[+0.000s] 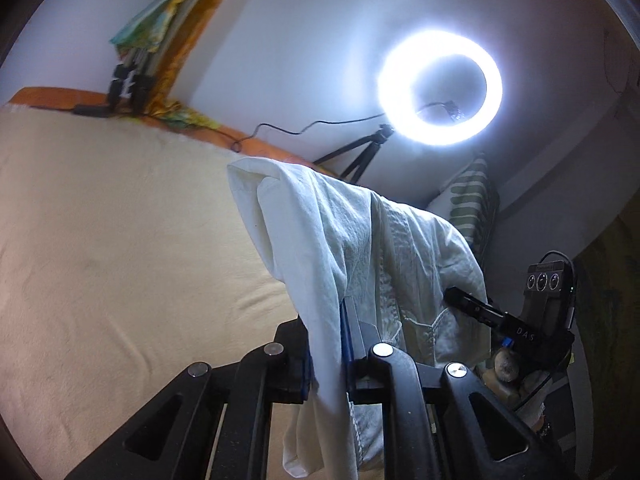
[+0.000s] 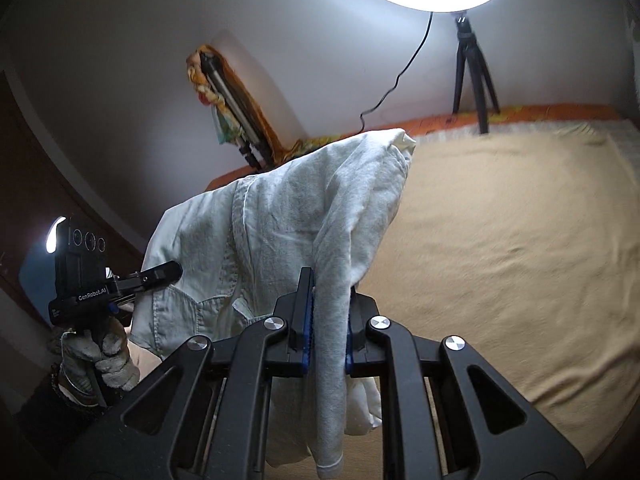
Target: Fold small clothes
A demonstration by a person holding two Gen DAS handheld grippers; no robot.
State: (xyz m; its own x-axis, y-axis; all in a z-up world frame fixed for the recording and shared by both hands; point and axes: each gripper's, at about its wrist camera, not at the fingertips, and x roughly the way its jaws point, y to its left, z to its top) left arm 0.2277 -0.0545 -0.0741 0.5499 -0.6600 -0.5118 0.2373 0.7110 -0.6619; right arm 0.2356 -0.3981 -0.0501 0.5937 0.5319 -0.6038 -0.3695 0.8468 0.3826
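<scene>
Though the garment (image 1: 360, 264) drapes over both sets of fingers, each grip reads clearly: left gripper (image 1: 344, 344) clamped nearly closed on a fold of it, right gripper (image 2: 328, 332) likewise. The cloth hangs between them, lifted off the bed (image 2: 520, 240); its lower end is cut off by the frame. One garment (pale, with a stitched pocket). Two grippers. One gloved hand (image 2: 100, 356) visible, on the left handle. One ring light (image 1: 440, 88) on a small tripod (image 2: 476, 72), cable trailing. Cream blanket, orange edge, white wall (image 1: 300, 40) behind; striped pillow (image 1: 472, 200) in the corner.
</scene>
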